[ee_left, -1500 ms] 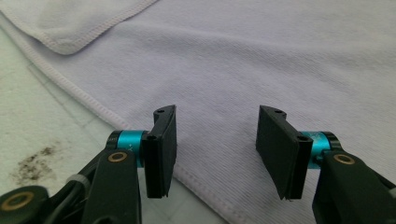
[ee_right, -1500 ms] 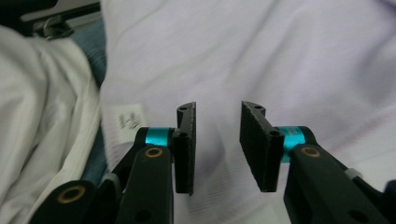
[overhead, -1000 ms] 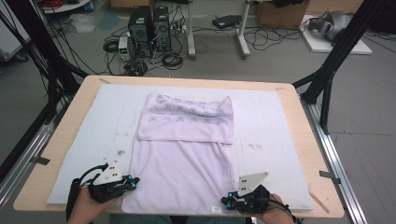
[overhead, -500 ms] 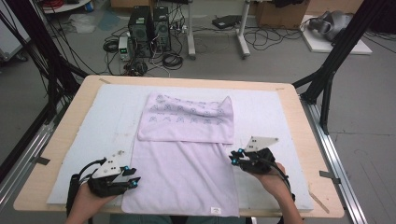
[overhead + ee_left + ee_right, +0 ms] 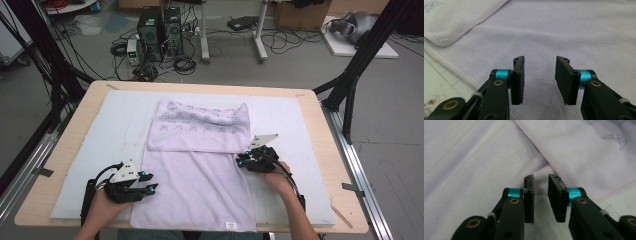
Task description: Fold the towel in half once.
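High view: a pale wooden desk (image 5: 320, 107) carries a white padded mat (image 5: 90, 150) that covers most of its top, and on the mat lies a lilac terry towel with a small printed pattern (image 5: 200, 185), its far part folded back toward the person so that the printed face shows as a band across the middle, while the plain near part runs down to the desk's near edge, where a small white label sits at the hem. The left gripper (image 5: 148, 182), black with teal collars and a grey three-cornered plate, is held low at the towel's left border, near the near-left corner; in the left gripper view its jaws have just been opening and stand apart over the plain cloth (image 5: 579, 32) with nothing between them. The right gripper (image 5: 241, 161) sits at the towel's right border just below the folded band; in the right gripper view (image 5: 541, 195) its jaws, also just opening, stand a narrow way apart, aimed at the stitched hem (image 5: 549, 157) where the folded layer meets the plain one. The hem may lie just past the tips there, though the angle leaves it unclear whether the pads touch it.
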A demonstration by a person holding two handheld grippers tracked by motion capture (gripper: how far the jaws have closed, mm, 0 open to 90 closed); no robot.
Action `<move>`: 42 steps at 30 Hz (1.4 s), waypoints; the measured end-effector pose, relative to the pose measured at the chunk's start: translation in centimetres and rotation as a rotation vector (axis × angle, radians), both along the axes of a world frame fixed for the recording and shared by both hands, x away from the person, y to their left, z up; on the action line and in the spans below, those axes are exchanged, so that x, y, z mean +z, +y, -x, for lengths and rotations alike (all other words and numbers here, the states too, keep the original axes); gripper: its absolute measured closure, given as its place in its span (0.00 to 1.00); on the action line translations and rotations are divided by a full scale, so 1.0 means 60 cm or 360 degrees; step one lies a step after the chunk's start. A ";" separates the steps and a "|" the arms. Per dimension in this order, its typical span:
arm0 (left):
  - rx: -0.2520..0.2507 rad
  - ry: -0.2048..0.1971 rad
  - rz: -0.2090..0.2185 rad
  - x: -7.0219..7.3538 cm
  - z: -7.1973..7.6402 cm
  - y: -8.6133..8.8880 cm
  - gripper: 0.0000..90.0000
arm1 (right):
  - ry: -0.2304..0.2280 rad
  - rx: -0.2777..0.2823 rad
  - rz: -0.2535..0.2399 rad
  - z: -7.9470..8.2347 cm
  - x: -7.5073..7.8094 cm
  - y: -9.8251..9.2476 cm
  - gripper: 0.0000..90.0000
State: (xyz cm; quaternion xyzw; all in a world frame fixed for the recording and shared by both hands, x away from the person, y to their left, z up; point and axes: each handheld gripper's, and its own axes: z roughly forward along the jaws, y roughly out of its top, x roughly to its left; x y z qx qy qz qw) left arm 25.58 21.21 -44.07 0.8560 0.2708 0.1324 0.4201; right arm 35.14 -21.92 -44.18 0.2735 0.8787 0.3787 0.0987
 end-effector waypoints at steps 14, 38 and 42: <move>0.0012 0.0018 -0.0024 -0.005 -0.006 0.005 0.66 | 0.0037 -0.0013 -0.0019 -0.001 0.008 -0.023 0.97; 0.0286 -0.0092 -0.0050 0.027 -0.153 -0.009 0.64 | -0.0107 -0.0061 0.0009 -0.015 0.027 -0.040 0.67; 0.0319 -0.0018 -0.0077 0.013 -0.184 -0.010 0.62 | -0.0092 -0.0039 0.0007 -0.030 0.019 -0.029 0.65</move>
